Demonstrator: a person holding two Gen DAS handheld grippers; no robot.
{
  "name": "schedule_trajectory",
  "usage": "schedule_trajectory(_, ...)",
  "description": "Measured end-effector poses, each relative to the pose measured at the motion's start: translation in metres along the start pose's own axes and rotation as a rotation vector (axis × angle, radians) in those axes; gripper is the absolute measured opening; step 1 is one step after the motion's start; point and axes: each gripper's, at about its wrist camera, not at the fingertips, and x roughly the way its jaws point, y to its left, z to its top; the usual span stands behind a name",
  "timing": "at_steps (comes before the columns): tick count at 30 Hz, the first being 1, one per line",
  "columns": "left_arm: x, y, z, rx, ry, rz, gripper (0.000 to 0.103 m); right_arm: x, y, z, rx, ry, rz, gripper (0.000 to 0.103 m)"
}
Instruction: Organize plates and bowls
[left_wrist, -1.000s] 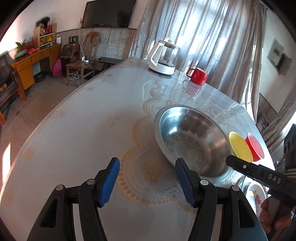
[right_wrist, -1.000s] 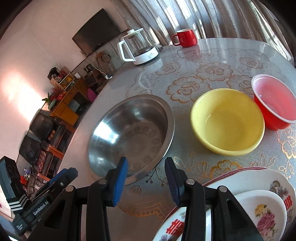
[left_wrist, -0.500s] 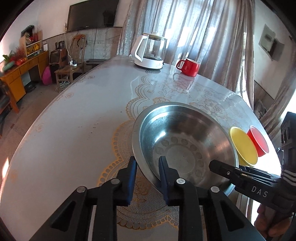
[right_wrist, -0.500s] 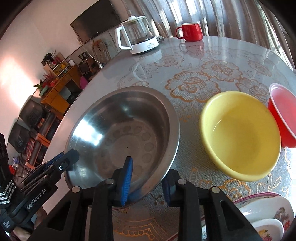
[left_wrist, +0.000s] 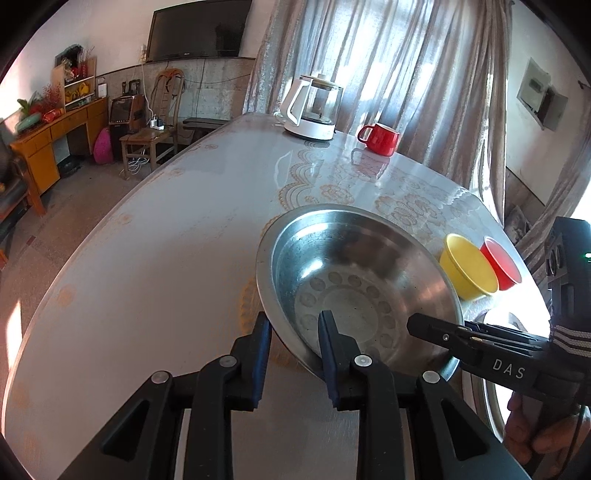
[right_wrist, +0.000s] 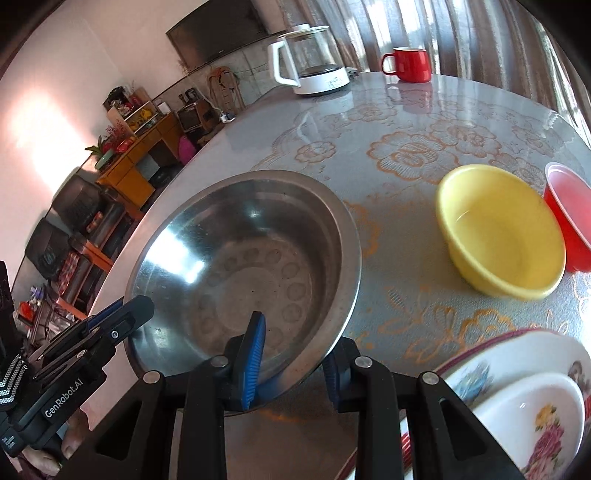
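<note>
A large steel bowl (left_wrist: 354, 273) is tilted, its near edge lifted off the table. My left gripper (left_wrist: 295, 343) is shut on its near-left rim. My right gripper (right_wrist: 295, 358) is shut on the opposite rim of the steel bowl (right_wrist: 243, 266); it shows in the left wrist view (left_wrist: 439, 330) too. A yellow bowl (right_wrist: 502, 229) and a red bowl (right_wrist: 569, 218) sit side by side beyond. A floral plate (right_wrist: 480, 373) holding a small white floral dish (right_wrist: 532, 417) lies at the near right.
A glass kettle on a white base (left_wrist: 314, 110) and a red mug (left_wrist: 380, 138) stand at the table's far edge by the curtains. A chair and a wooden cabinet (left_wrist: 48, 136) stand on the floor to the left.
Both grippers moved in from open and closed on opposite rims of the steel bowl. The bowl now tilts and sits higher than half a second ago.
</note>
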Motion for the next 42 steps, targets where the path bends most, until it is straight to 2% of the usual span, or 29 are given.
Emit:
schedule_trajectory(13, -0.043, 0.033, -0.047, -0.041, 0.031, 0.005, 0.029, -0.005, 0.028, -0.031, -0.069, 0.061, 0.097, 0.031)
schedule_trajectory(17, -0.053, 0.036, -0.053, -0.024, 0.023, 0.01, 0.039, -0.01, 0.033, -0.033, -0.092, 0.057, 0.11, 0.031)
schedule_trajectory(23, -0.067, 0.04, -0.049, -0.009, -0.017, 0.03, 0.039, -0.028, 0.02, -0.038, -0.084, 0.015, 0.114, 0.035)
schedule_trajectory(27, -0.072, 0.032, -0.037, 0.009, -0.048, 0.029, 0.042, -0.048, -0.005, -0.037, -0.023, -0.054, 0.106, 0.035)
schedule_trajectory(29, -0.071, 0.023, -0.029, 0.021, -0.062, 0.016, 0.047, -0.06, -0.028, -0.035, 0.031, -0.104, 0.088, 0.035)
schedule_trajectory(31, -0.068, 0.01, -0.02, 0.042, -0.066, 0.001, 0.047, -0.071, -0.053, -0.03, 0.099, -0.151, 0.073, 0.035)
schedule_trajectory(36, -0.049, -0.028, 0.005, 0.088, -0.022, -0.065, 0.047, -0.082, -0.112, -0.021, 0.265, -0.221, 0.003, 0.035)
schedule_trajectory(42, -0.012, -0.082, 0.03, 0.126, 0.038, -0.13, 0.046, -0.074, -0.158, -0.006, 0.4, -0.223, -0.064, 0.026)
